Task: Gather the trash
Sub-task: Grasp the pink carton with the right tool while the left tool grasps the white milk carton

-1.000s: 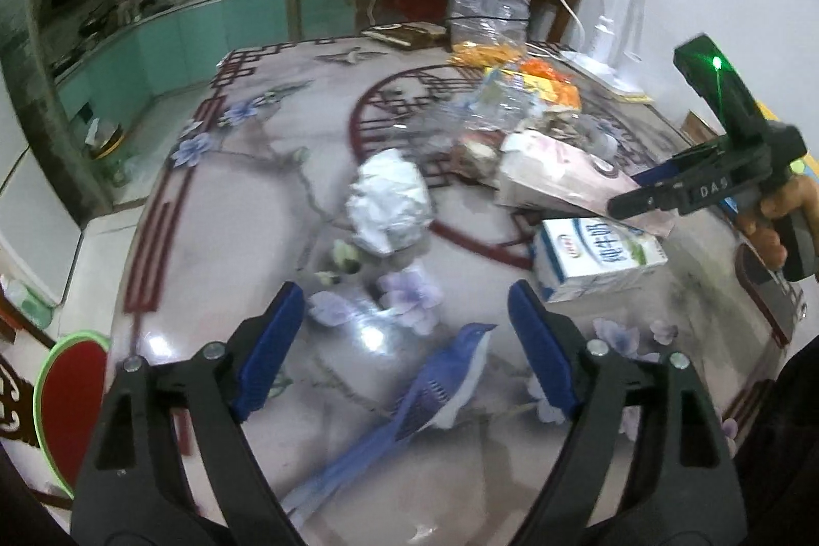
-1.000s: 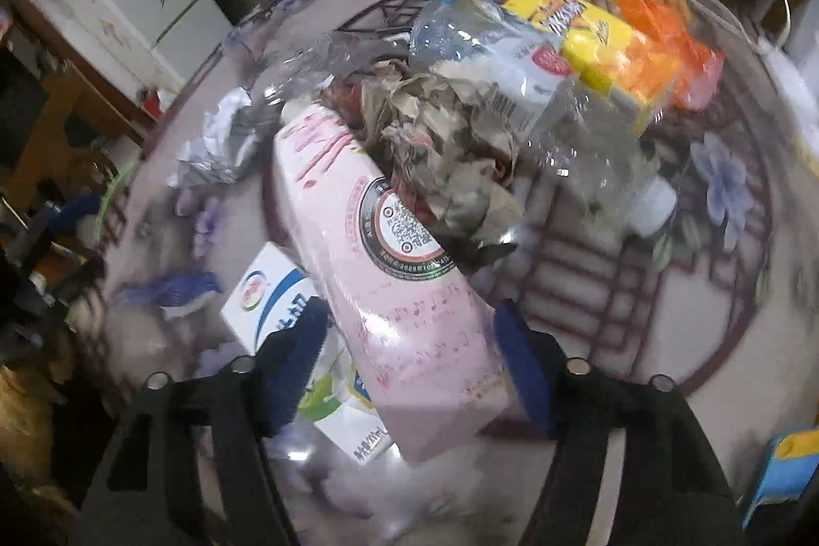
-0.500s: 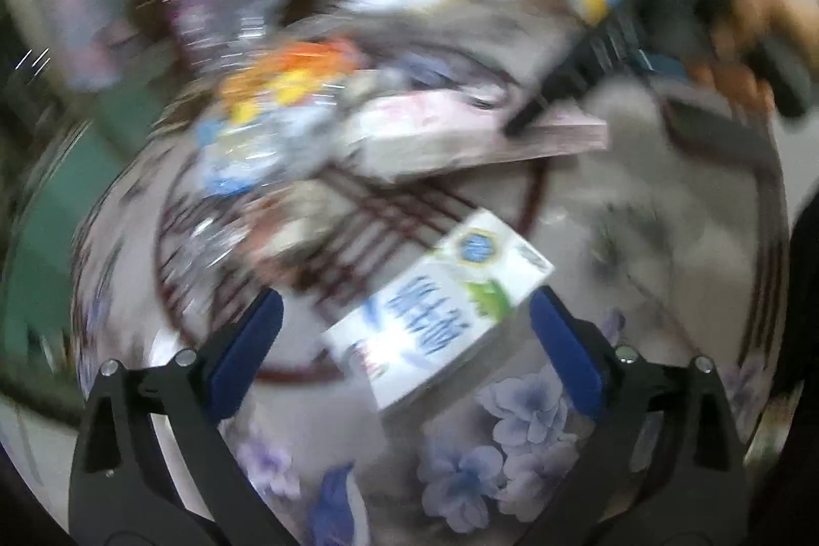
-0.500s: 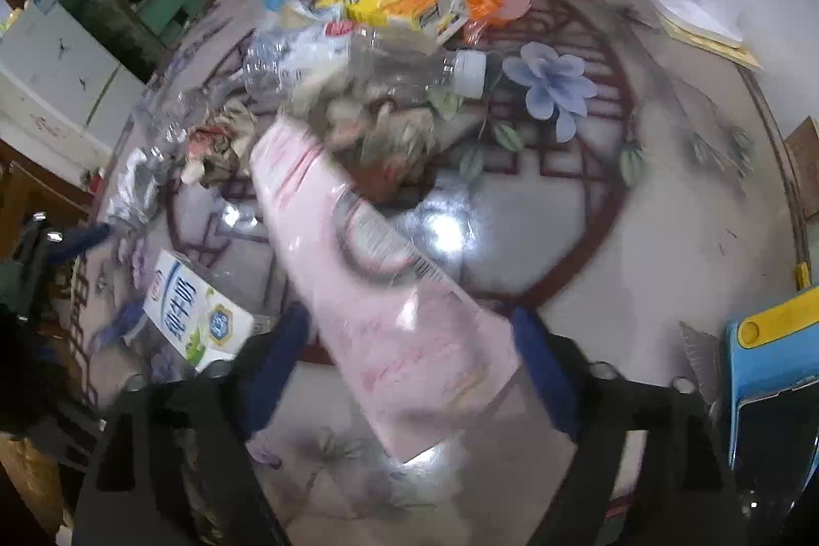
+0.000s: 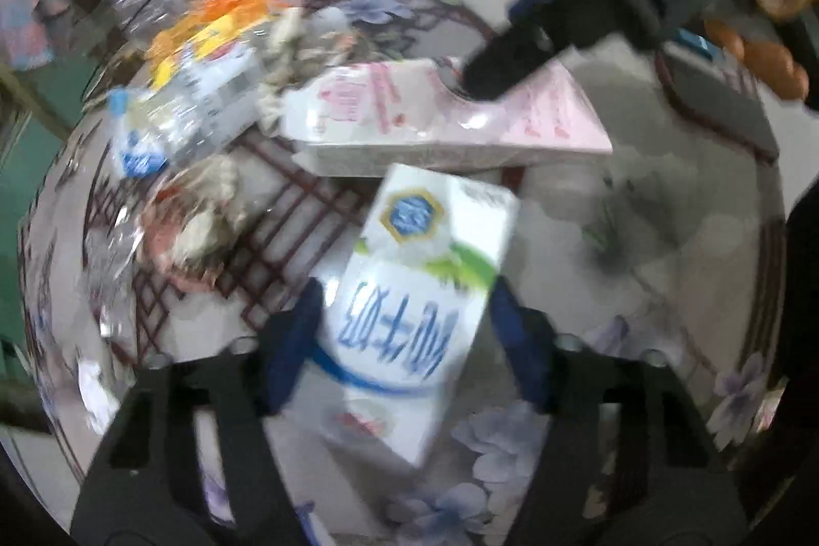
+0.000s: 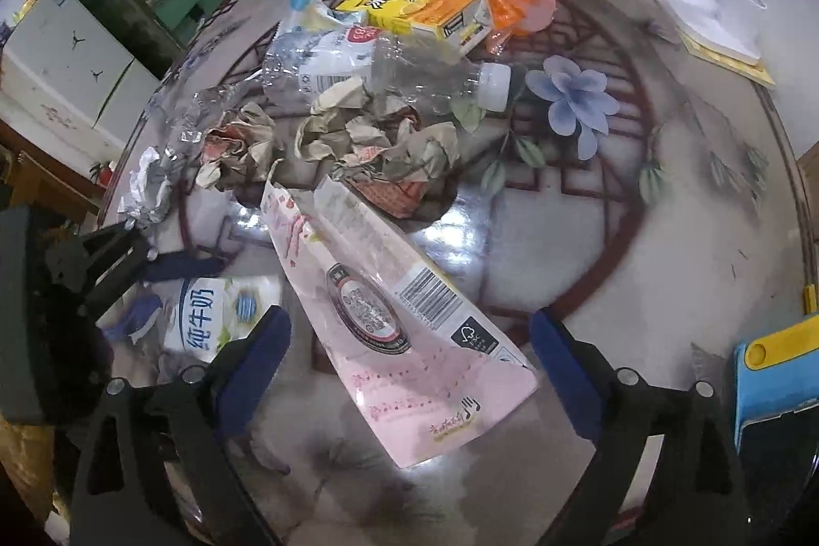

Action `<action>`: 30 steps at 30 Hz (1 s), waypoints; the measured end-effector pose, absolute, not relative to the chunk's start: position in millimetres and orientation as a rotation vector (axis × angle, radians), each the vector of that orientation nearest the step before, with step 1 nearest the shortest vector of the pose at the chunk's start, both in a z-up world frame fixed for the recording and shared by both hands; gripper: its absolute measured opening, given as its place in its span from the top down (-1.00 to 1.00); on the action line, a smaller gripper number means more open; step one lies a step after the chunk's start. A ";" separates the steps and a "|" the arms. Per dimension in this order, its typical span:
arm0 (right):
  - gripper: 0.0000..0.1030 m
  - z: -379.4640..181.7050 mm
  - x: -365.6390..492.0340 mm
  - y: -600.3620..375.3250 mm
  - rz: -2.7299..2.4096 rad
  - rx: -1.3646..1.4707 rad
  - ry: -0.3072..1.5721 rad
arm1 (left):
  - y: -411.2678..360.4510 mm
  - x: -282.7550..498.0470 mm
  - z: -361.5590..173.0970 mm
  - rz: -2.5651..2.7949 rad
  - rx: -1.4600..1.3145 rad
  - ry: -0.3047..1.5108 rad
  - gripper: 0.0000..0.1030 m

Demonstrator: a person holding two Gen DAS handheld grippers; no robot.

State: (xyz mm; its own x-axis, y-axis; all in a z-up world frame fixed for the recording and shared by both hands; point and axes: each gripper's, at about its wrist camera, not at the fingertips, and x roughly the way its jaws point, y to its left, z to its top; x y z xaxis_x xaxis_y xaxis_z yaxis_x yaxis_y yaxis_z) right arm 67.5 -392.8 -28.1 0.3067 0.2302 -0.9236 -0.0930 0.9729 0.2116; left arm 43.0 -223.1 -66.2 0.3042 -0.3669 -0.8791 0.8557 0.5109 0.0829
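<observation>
The left gripper (image 5: 404, 336) is now straddling the white milk carton (image 5: 409, 310), its 2 blue pads closing toward the carton's sides; 1 second ago it was hovering spread over bare table (image 5: 665, 208). Whether the pads are touching yet cannot be told through the blur. The right gripper (image 6: 409, 341) is staying spread around the pink carton (image 6: 389, 300), which is lying just beyond the milk carton, not pinched. Farther beyond are lying crumpled paper (image 6: 368, 136), a clear bottle (image 6: 409, 70) and a yellow box (image 6: 419, 8). Collection is judged to be starting with the milk carton.

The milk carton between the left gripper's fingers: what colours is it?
White with blue lettering and green accents; clearest in the left wrist view.
</observation>
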 end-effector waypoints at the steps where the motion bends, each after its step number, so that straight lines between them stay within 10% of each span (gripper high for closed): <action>1: -0.77 -28.9 67.6 -391.6 0.212 0.120 1.244 | -216.7 43.9 -64.5 -0.860 0.565 0.954 -0.07; 18: -0.75 -51.0 69.6 -314.7 0.083 -0.317 1.202 | -78.1 -20.1 29.9 -0.382 0.068 0.791 -0.03; 22: -0.06 -68.3 67.9 -301.6 0.041 -0.406 1.231 | -64.0 -26.3 40.7 -0.331 0.058 0.757 -0.03; 30: 0.16 -37.6 43.3 -271.1 0.125 -0.245 1.148 | -18.9 -36.4 47.9 -0.256 -0.016 0.731 -0.03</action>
State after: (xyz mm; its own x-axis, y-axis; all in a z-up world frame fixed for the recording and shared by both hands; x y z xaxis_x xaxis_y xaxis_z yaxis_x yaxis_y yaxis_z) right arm 43.3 -271.1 -37.6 0.4073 -0.0272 -0.9129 -0.2225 0.9665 -0.1281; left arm -36.4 -18.9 47.9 0.7151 -0.2365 -0.6578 0.2255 0.9688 -0.1031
